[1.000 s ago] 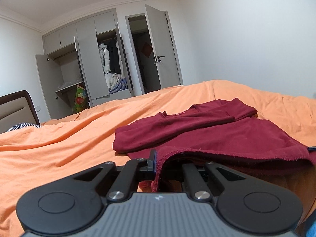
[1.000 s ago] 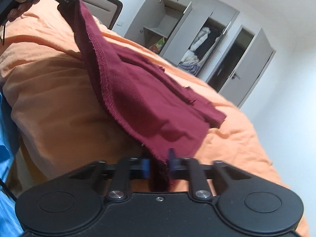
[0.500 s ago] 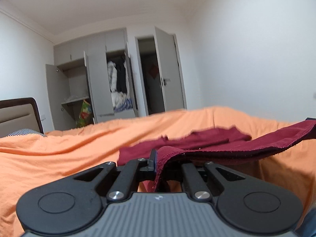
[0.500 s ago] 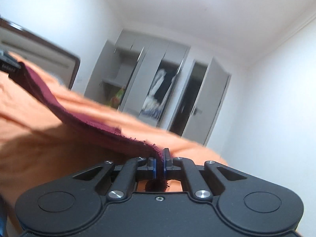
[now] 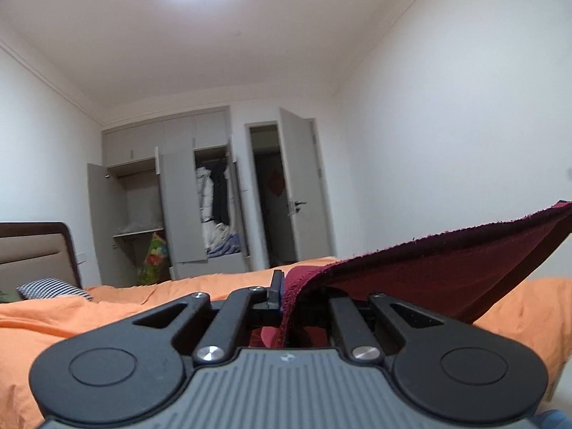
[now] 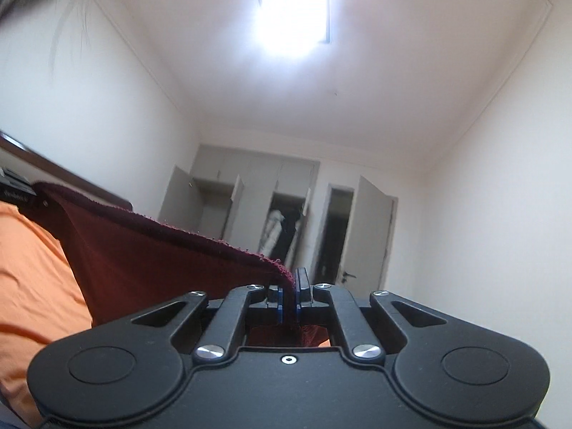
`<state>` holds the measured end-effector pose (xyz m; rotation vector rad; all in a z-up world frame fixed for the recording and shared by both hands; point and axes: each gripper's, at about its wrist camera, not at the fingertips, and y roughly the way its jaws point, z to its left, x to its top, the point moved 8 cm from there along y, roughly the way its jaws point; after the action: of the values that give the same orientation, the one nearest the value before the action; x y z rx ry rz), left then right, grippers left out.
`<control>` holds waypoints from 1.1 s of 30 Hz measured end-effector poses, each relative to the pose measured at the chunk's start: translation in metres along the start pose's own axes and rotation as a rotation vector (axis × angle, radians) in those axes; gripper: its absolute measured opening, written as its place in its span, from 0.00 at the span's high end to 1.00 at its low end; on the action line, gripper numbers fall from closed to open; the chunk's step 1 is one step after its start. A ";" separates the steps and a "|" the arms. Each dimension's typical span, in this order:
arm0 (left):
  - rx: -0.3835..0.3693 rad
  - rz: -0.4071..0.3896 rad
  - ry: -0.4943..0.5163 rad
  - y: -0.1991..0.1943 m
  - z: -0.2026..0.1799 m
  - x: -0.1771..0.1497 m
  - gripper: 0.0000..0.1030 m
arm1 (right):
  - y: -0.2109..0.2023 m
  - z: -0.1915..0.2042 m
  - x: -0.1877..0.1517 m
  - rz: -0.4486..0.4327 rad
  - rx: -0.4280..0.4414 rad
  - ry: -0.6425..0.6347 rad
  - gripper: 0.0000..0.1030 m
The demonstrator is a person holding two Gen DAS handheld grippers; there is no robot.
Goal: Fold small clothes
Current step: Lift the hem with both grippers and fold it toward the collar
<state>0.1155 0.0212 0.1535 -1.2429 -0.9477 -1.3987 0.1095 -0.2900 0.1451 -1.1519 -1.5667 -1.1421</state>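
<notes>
Orange bedding (image 5: 221, 287) covers the bed that carries this job, with an open wardrobe (image 5: 171, 214) and a doorway (image 5: 271, 193) at the far wall and a ceiling lamp (image 6: 291, 14) glaring overhead. Both my cameras tilt up toward the ceiling.

I have the left gripper (image 5: 282, 291) clamped on one corner of the dark red garment (image 5: 447, 261), its jaws closed down on the frayed hem with cloth bunched between them. The right gripper (image 6: 289, 295) pinches the other corner, jaws nearly together with only the fabric's thickness between. In the right wrist view the hem runs taut from my right jaws across to the left tool at the frame's left edge, so the near edge hangs lifted above the bed's near edge while the rest drapes down out of sight.

I judge this to be the carry-over stroke of a fold: hem raised, ready to travel toward the far side of the garment. To do it well I hold both grips at equal height and keep the hem straight, neither slack nor stretched. I move both hands forward together, then lower so the hem lands square on the far part. I cannot see the collar or sleeves now, so I should tip the cameras down before releasing. The frayed edge could slip if I pull the hands apart.
</notes>
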 end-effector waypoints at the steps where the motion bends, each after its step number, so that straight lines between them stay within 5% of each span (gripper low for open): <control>1: -0.022 0.005 0.003 -0.002 0.001 0.003 0.96 | -0.001 -0.003 0.003 0.000 0.016 0.002 0.95; 8: -0.094 0.138 0.006 0.007 0.008 -0.022 0.96 | 0.010 -0.009 -0.013 0.102 0.072 -0.064 0.94; 18: -0.190 0.216 -0.017 0.031 0.021 -0.041 0.96 | 0.033 -0.006 -0.025 0.121 0.048 0.012 0.92; 26: -0.170 0.263 -0.108 0.111 0.049 -0.037 0.95 | 0.101 -0.001 -0.035 0.132 -0.043 0.008 0.91; 33: -0.115 0.426 -0.254 0.214 0.080 -0.063 0.95 | 0.184 0.002 -0.066 0.213 -0.063 -0.009 0.91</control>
<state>0.3399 0.0675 0.0918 -1.6277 -0.7186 -0.9849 0.3014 -0.2721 0.1138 -1.3328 -1.3854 -1.0522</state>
